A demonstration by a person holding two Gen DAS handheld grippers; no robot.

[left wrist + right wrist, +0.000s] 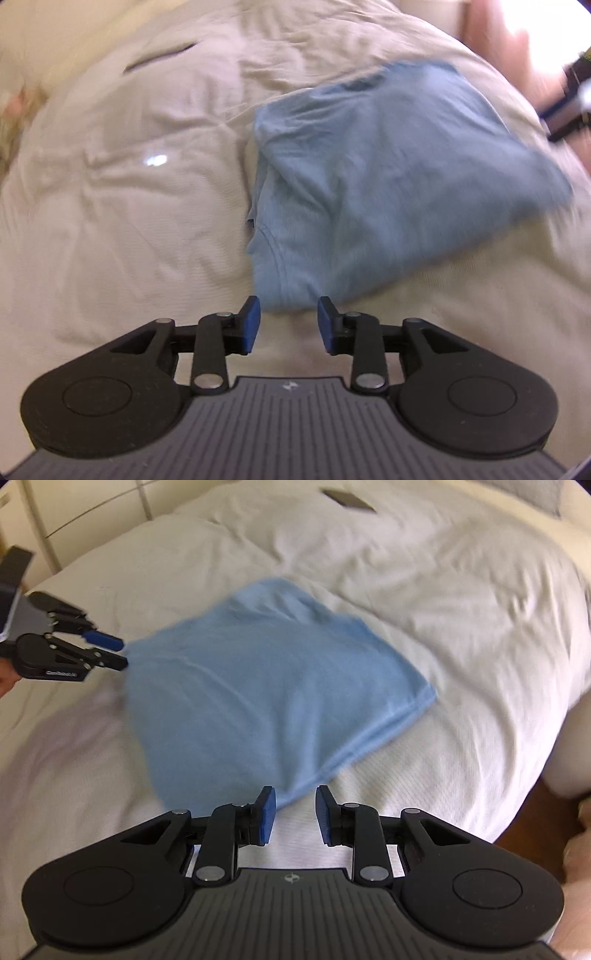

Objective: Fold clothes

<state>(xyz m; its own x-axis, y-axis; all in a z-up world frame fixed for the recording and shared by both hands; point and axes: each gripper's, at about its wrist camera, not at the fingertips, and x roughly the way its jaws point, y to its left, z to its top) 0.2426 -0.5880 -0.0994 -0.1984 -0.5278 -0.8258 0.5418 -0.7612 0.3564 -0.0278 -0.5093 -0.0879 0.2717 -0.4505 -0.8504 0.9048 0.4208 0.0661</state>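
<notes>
Right wrist view: a soft, pale blue folded garment [273, 686], roughly square, lies on the rumpled white bedding [461, 602]. The right gripper [294, 818] at its near corner and the left gripper [120, 651] at its left corner both stand parted, holding nothing.

The right gripper [569, 99] is blurred and cut by the frame edge — a dark flat object [349, 500], perhaps a phone, is unreadable.
</notes>
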